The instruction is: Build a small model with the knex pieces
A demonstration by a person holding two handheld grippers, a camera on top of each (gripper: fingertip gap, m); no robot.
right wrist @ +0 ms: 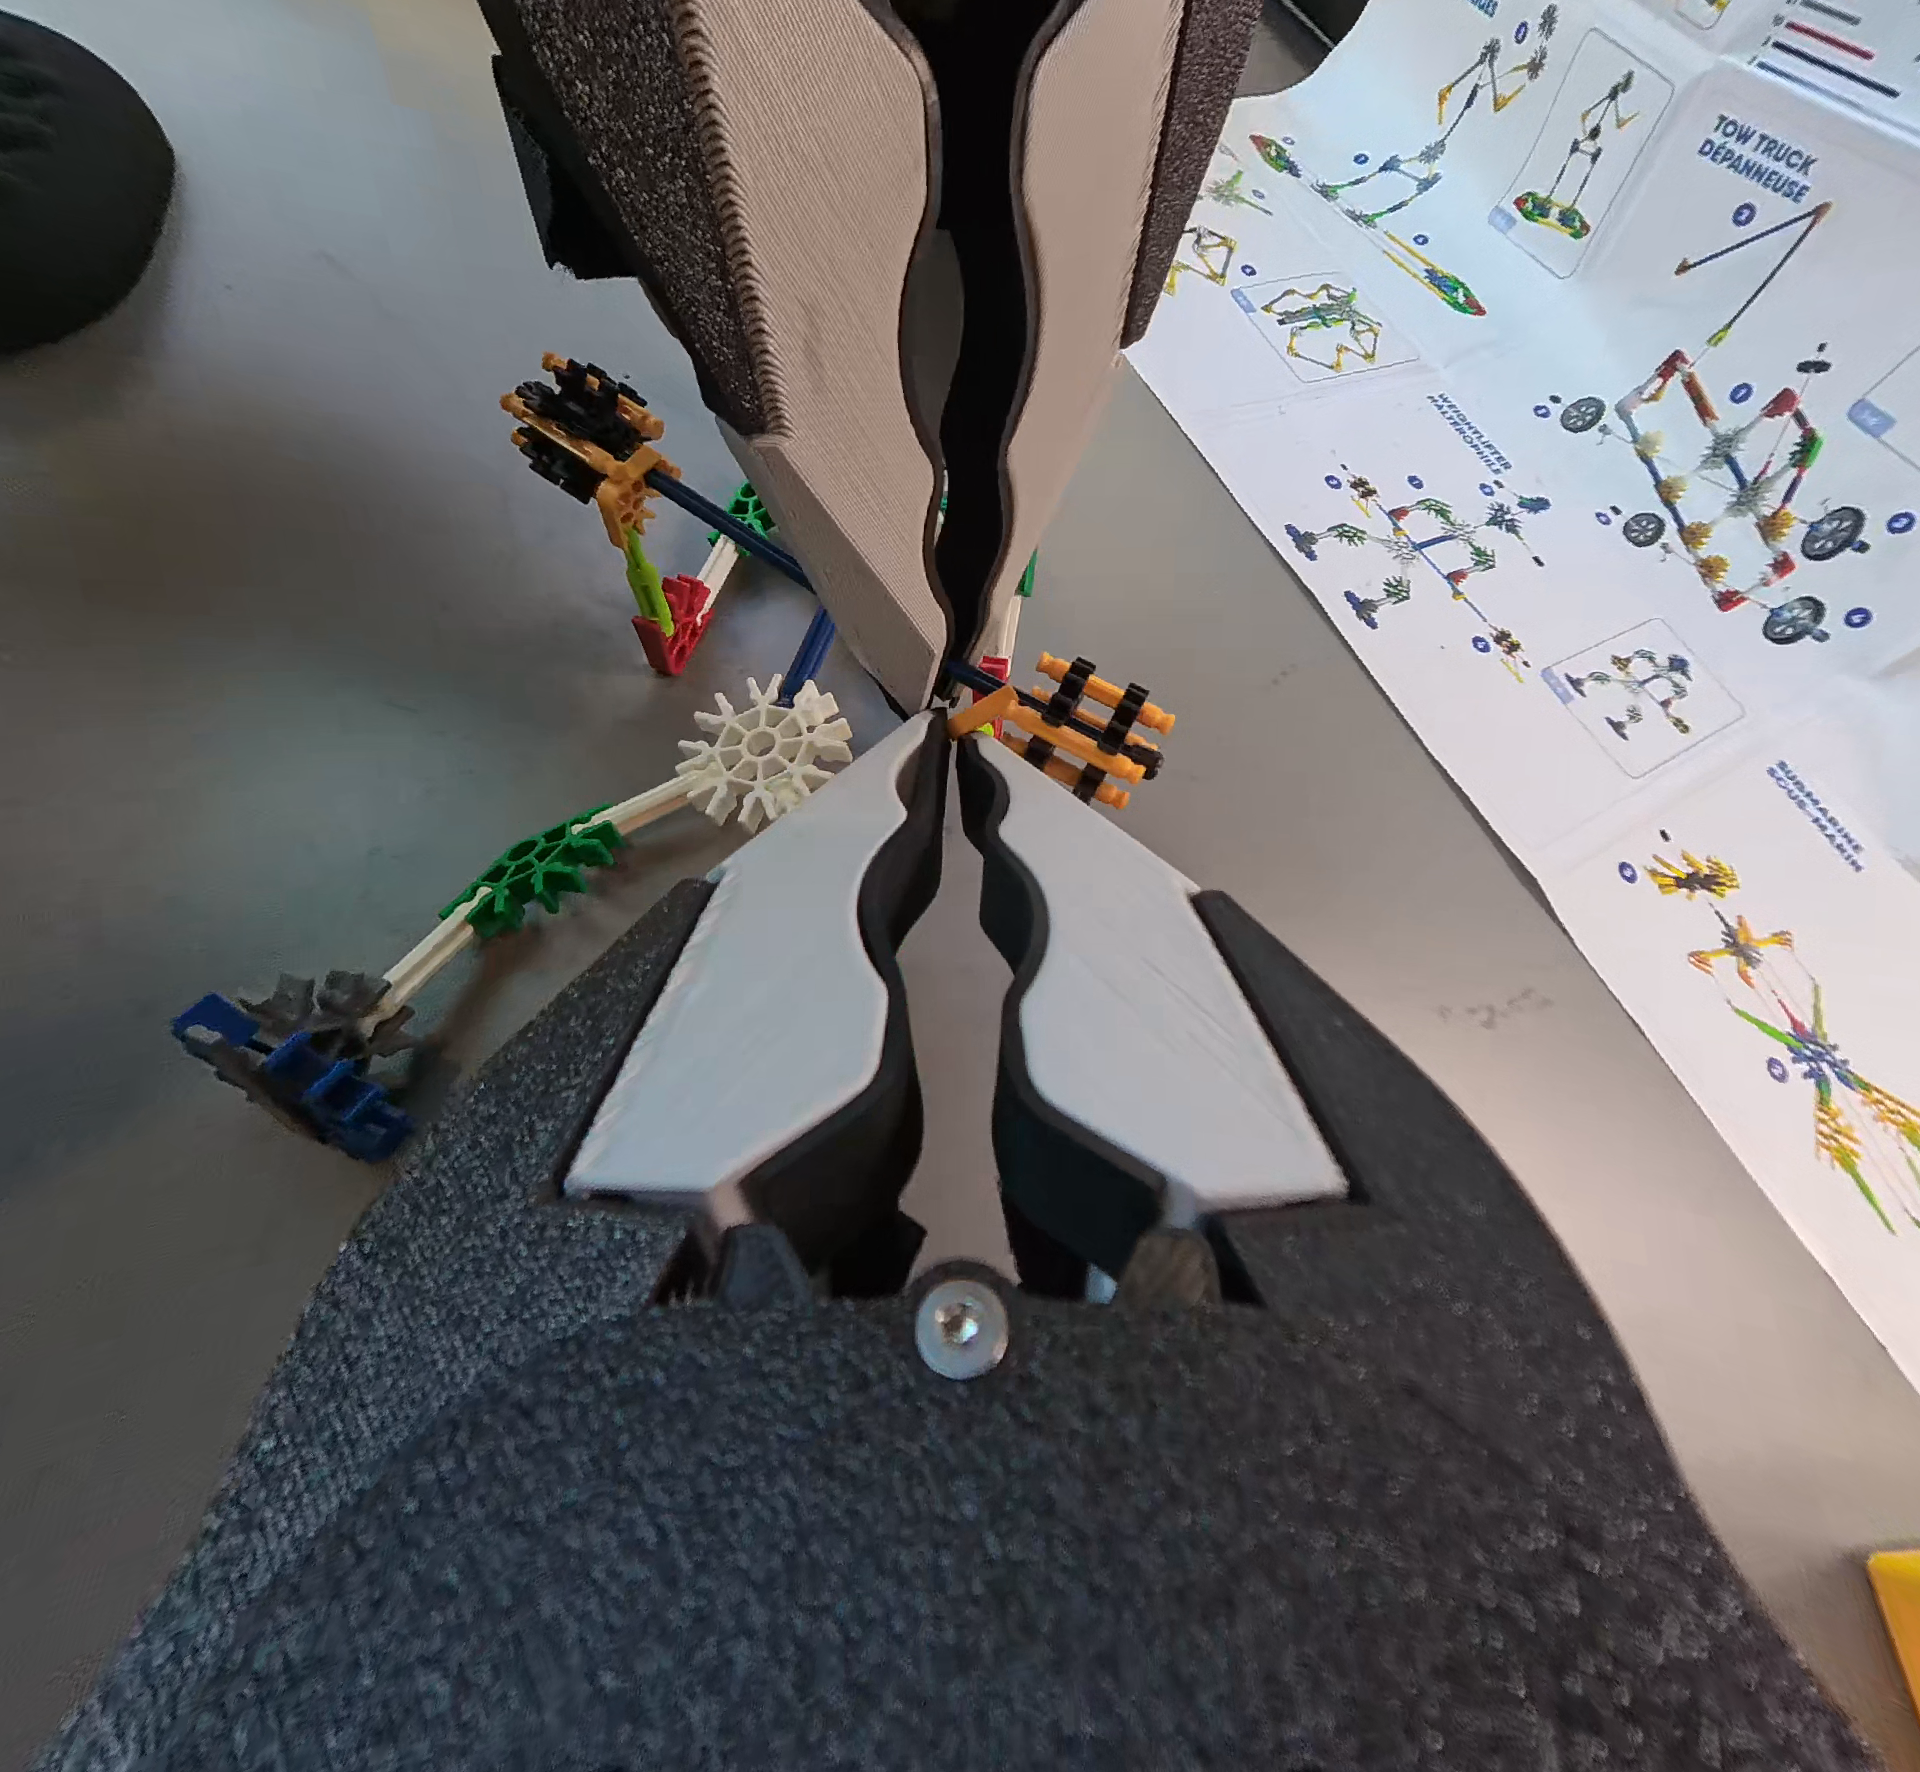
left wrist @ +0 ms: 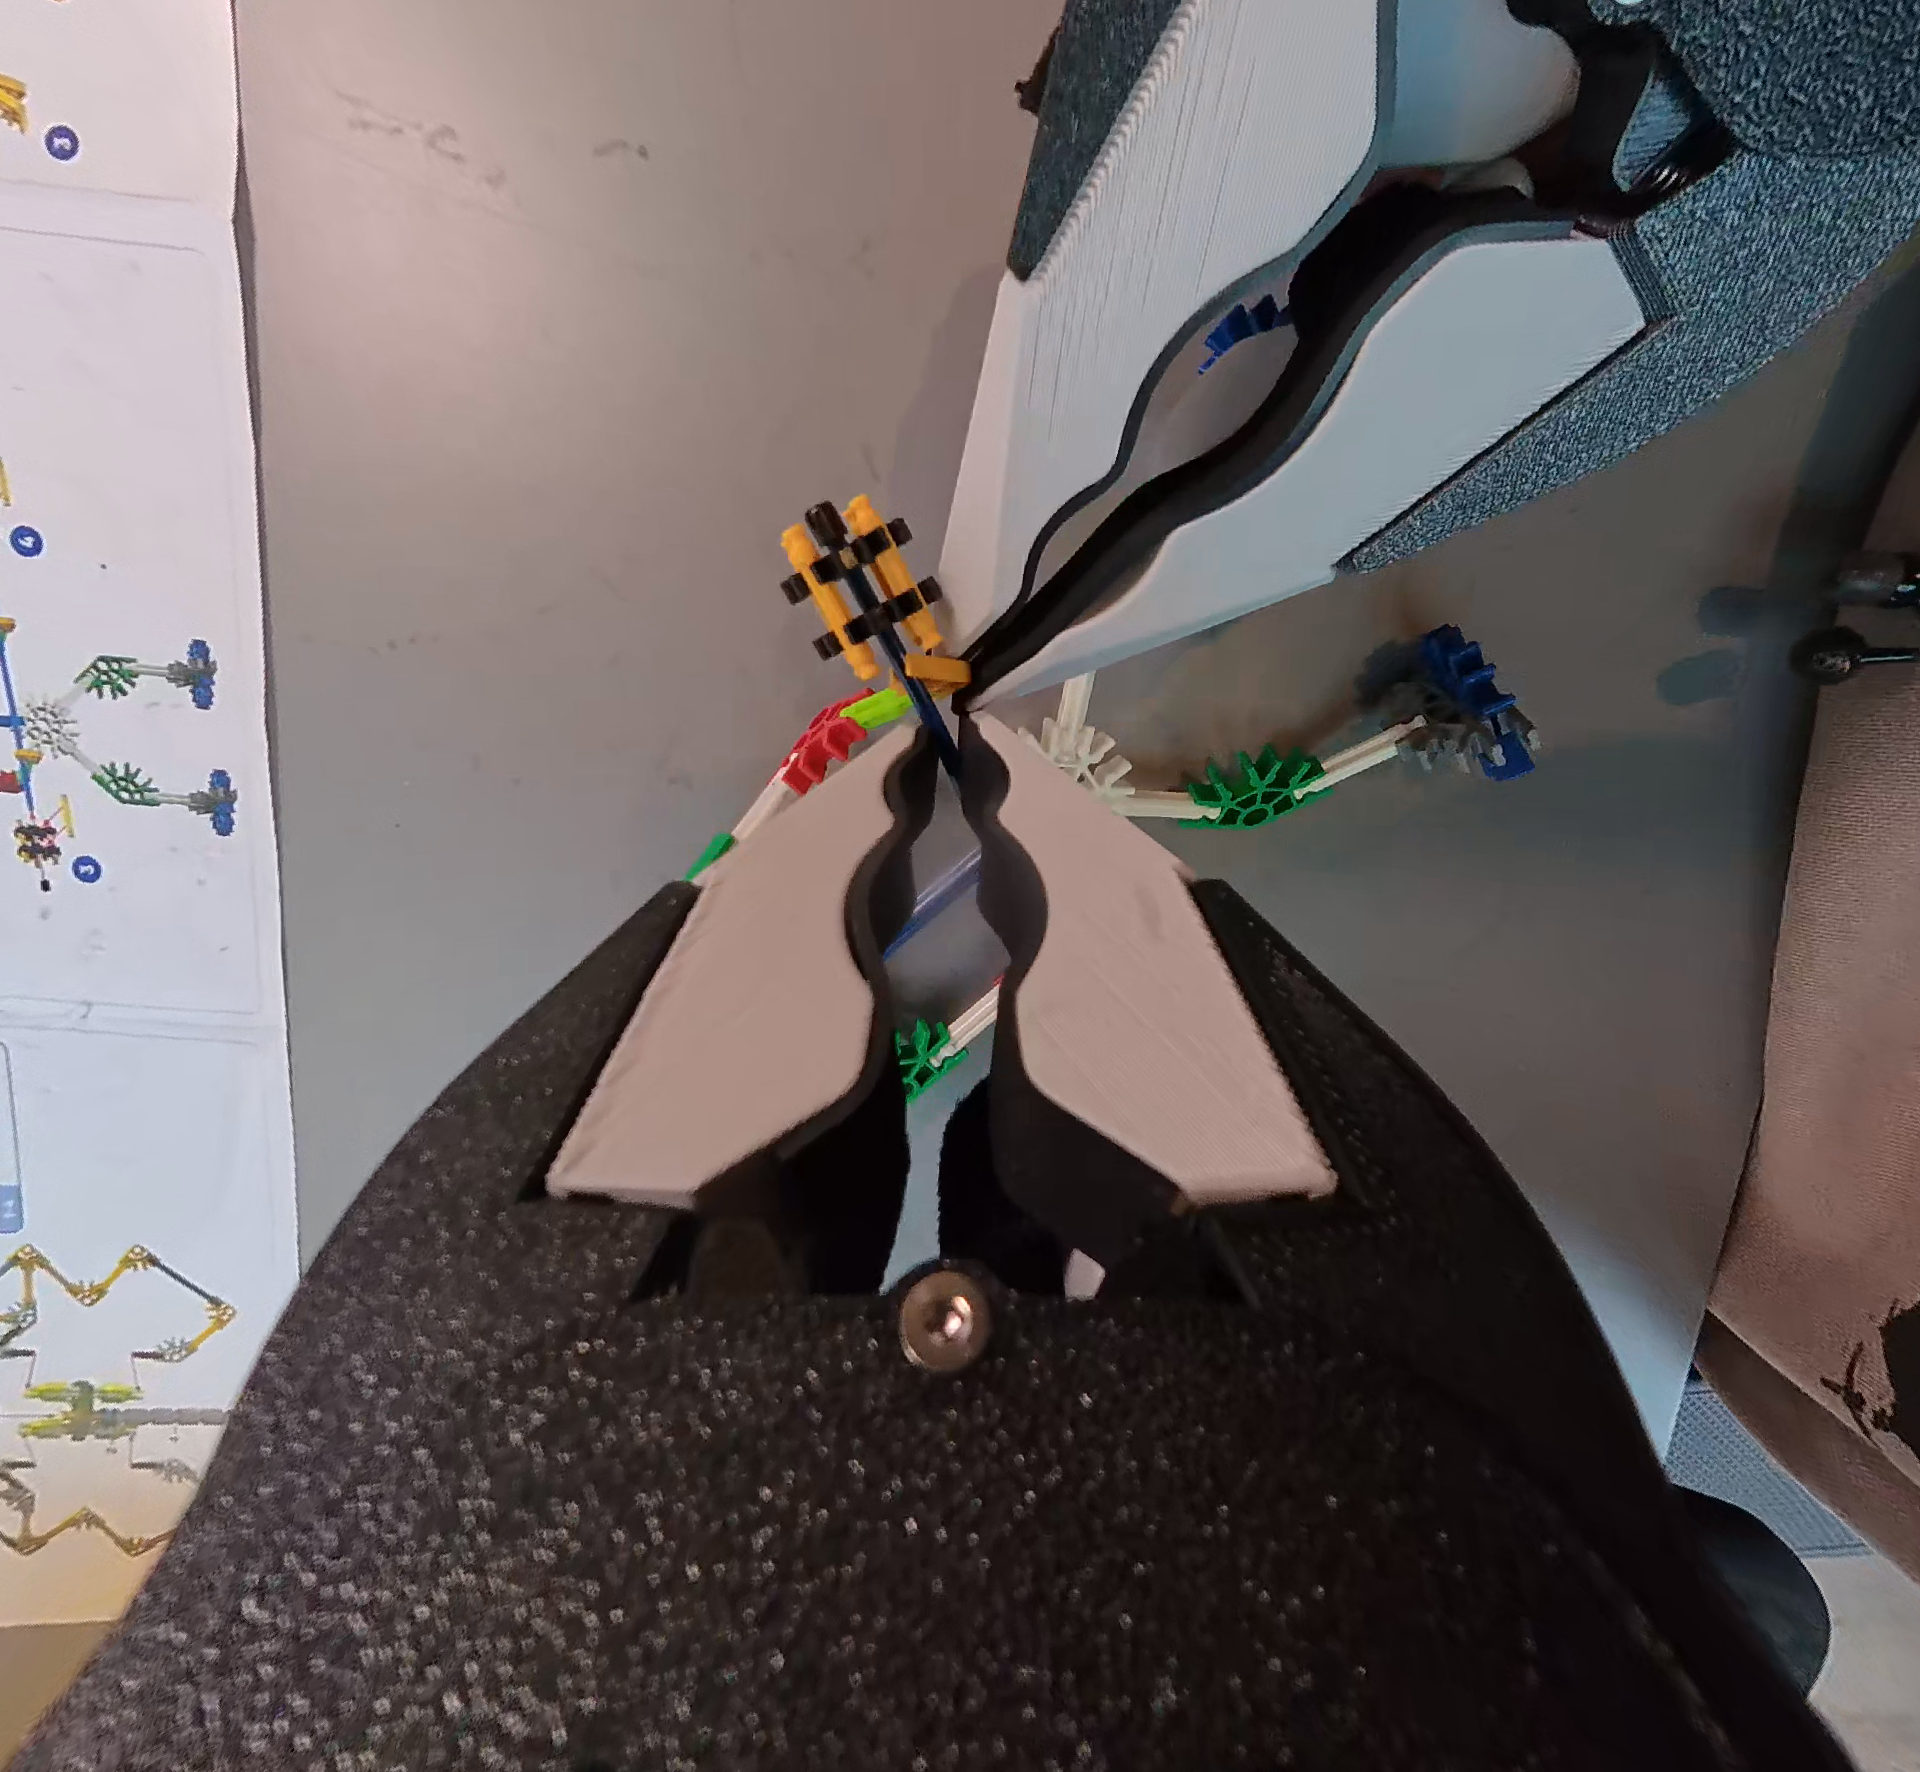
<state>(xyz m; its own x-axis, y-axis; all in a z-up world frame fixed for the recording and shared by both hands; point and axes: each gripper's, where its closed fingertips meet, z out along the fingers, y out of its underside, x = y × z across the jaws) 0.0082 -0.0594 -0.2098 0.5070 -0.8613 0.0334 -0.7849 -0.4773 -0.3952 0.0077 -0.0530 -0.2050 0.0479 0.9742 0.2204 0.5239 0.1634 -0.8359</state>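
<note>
Claws (left wrist: pixel 940 725) (right wrist: pixel 951 735) tip-to-tip, both clamped on blue rod (left wrist: pixel 935 730) — instruction sheet (right wrist: pixel 1558 475) beside

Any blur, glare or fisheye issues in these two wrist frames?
Left wrist view: strong fisheye bends the instruction sheet edge; the toy model is sharp and casts soft shadows on the grey table; no glare. Right wrist view: evenly lit, the left gripper opposite is slightly soft along its inner edge, and frame edges curve; the orange-and-black piece is crisp.

Instruction sheet (right wrist: pixel 1621 434) cut off at edge; gripper tips hide toy model's (right wrist: pixel 764 751) centre rod joint.
</note>
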